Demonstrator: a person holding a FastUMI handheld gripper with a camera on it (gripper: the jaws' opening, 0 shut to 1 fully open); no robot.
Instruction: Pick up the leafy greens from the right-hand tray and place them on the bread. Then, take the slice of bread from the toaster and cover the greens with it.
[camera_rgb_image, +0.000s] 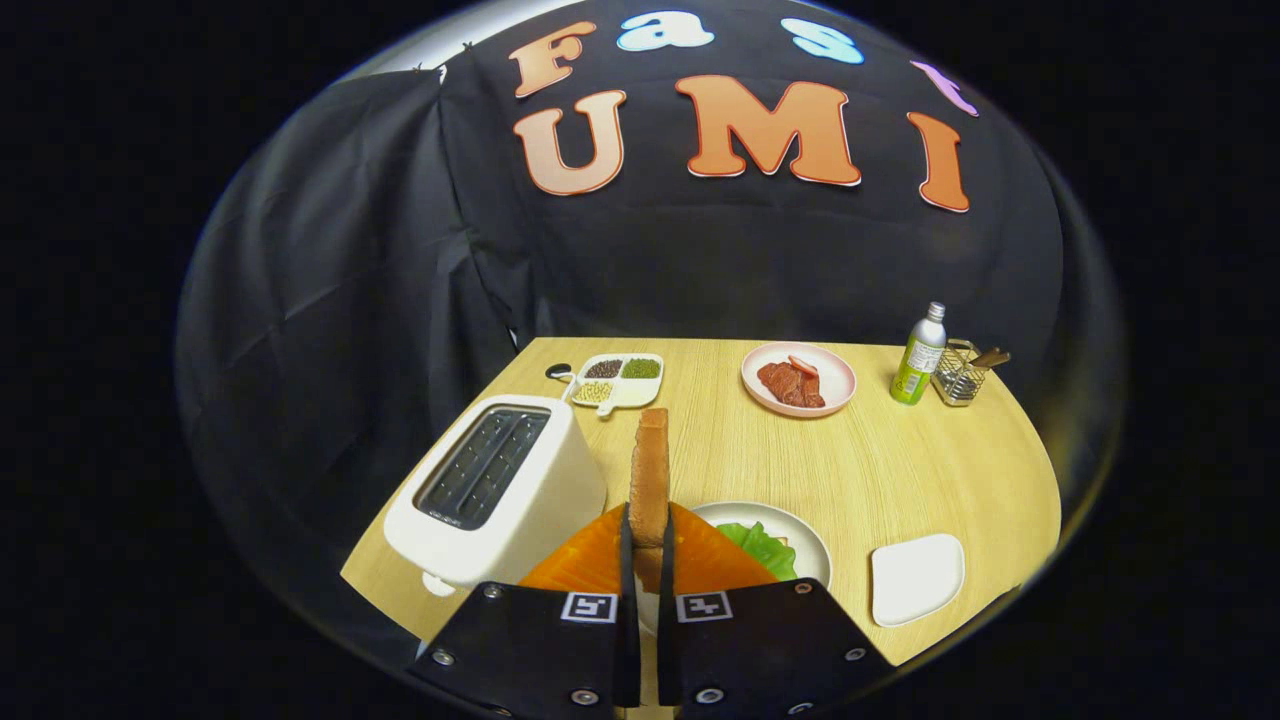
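My gripper (648, 530) is shut on a slice of bread (650, 470), held upright on its edge between the two fingers, above the table. Just to the left stands the white toaster (495, 490), its two slots empty. Under and right of the fingers sits a white plate (808, 535) with leafy greens (762, 545) lying on it; a bit of bread shows beside the greens, the rest is hidden by the fingers. To the right of the plate lies a small white tray (917, 577), bare.
At the far side of the wooden table (900, 470) stand a divided dish of beans (615, 380), a pink plate with meat slices (798, 380), a green-labelled bottle (919, 355) and a wire basket (960, 372). The table's near edge runs just behind the toaster.
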